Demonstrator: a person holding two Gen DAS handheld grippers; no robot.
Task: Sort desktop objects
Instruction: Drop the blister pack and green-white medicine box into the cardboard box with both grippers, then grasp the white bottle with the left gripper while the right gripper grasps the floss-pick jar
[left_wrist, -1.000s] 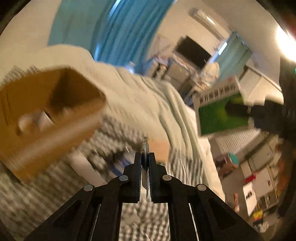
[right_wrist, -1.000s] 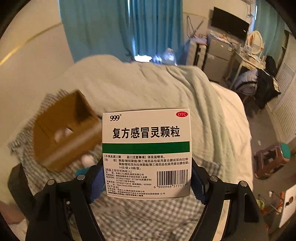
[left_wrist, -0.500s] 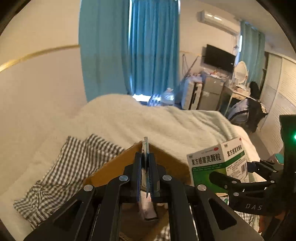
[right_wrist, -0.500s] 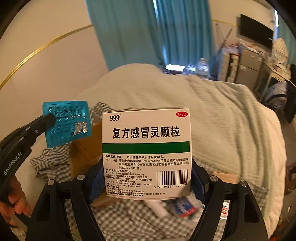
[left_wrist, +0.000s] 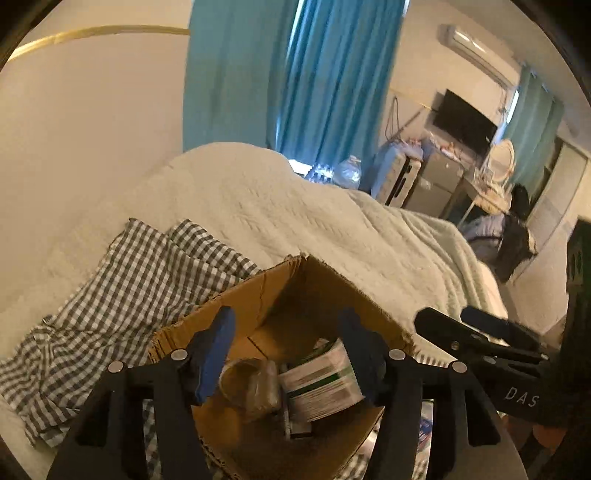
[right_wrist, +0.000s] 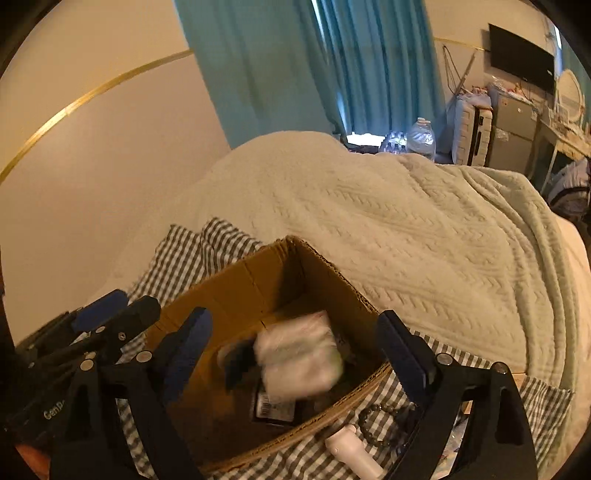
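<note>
An open cardboard box (left_wrist: 325, 280) (right_wrist: 266, 273) sits on a checked cloth on the bed. My left gripper (left_wrist: 288, 350) is open and empty above the box. My right gripper (right_wrist: 295, 350) is open and empty above the box too; it shows at the right of the left wrist view (left_wrist: 476, 332). The white and green medicine box (left_wrist: 321, 384) lies inside the carton, blurred in the right wrist view (right_wrist: 299, 358). A clear round jar (left_wrist: 247, 384) and a dark item with a barcode (right_wrist: 277, 406) lie beside it. The blue blister pack is not clearly visible.
The checked cloth (left_wrist: 122, 291) (right_wrist: 546, 398) covers the near bed. A white tube (right_wrist: 351, 450) and a dark bead bracelet (right_wrist: 380, 417) lie on it right of the carton. A pale knitted blanket (right_wrist: 406, 229) is behind. A wall is to the left.
Both grippers opened over the carton. The left let go of the blue blister pack and the right let go of the medicine box, which now lies in the carton.
</note>
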